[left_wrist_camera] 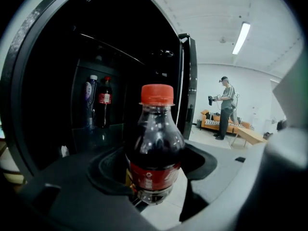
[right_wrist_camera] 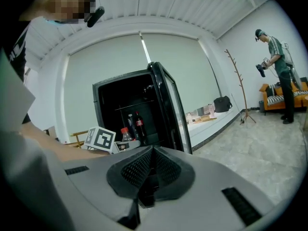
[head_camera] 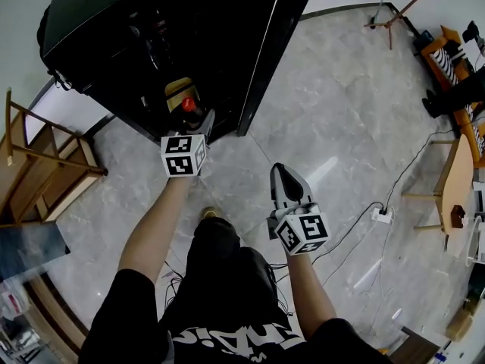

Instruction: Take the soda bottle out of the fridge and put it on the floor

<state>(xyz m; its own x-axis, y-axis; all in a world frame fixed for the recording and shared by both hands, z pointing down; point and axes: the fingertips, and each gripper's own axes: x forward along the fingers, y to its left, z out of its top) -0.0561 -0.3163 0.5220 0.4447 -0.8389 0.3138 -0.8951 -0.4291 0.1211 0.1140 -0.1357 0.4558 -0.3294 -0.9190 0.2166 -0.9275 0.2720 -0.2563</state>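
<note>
**Carrying the soda bottle clear of the fridge mouth**

Our left gripper (head_camera: 201, 123) has its jaws spread fairly wide and pressed on the soda bottle (left_wrist_camera: 156, 148). They hold it upright around the lower body, at the height of the red label (left_wrist_camera: 155, 173). Our right gripper (right_wrist_camera: 150, 167) is nearer to us and to the right, with its jaws closed together and nothing between them.

The bottle is off the shelf and in the air at the open front of the black fridge (head_camera: 151, 21), just left of the swung-out door (head_camera: 276, 44). It is not yet on the grey tiled floor (head_camera: 333, 127).

We judge the bottle small but nearly full of dark drink, so it should have some weight for its size. Its plastic wall is smooth and rounded, so it is likely to be slippery and to give a little under pressure. The labelled waist looks the best place to hold it, because the pads can seat there. The narrow neck under the red cap (left_wrist_camera: 157, 94) offers less to grip.

The label carries a small white mark, but we cannot read any word or brand on it. Far back on a shelf stand two more bottles (left_wrist_camera: 97, 101), one dark with a red cap and one clear with a pale cap. Their labels are also too small to read.
</note>
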